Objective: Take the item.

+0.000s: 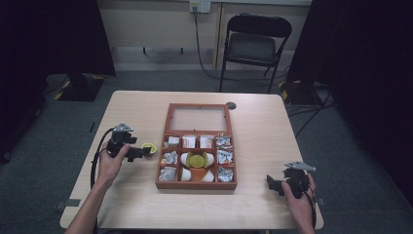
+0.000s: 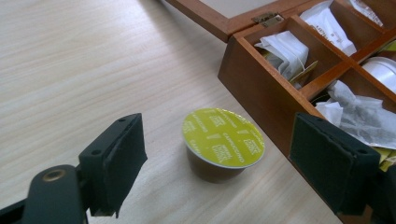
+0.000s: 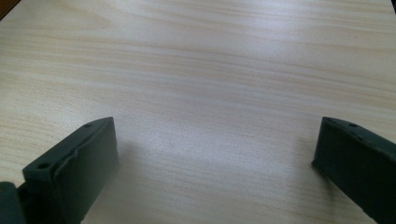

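Pale wooden table (image 1: pixel 131 109) held an open compartment box (image 1: pixel 196 185); a yellow-lidded coffee capsule (image 2: pixel 223 142) stood upright just beside the box's left wall, between the spread jaws of the left gripper (image 2: pixel 233 163), untouched. Capsule judged light, thin-walled, foil lid easily dented: best pinched gently across the cup sides below the rim. Right gripper (image 3: pixel 215 163) rested released, nothing held, well apart over bare wood.

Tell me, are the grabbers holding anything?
No. Both are open. The left gripper sits around the yellow-lidded capsule without touching it; the right gripper holds nothing.
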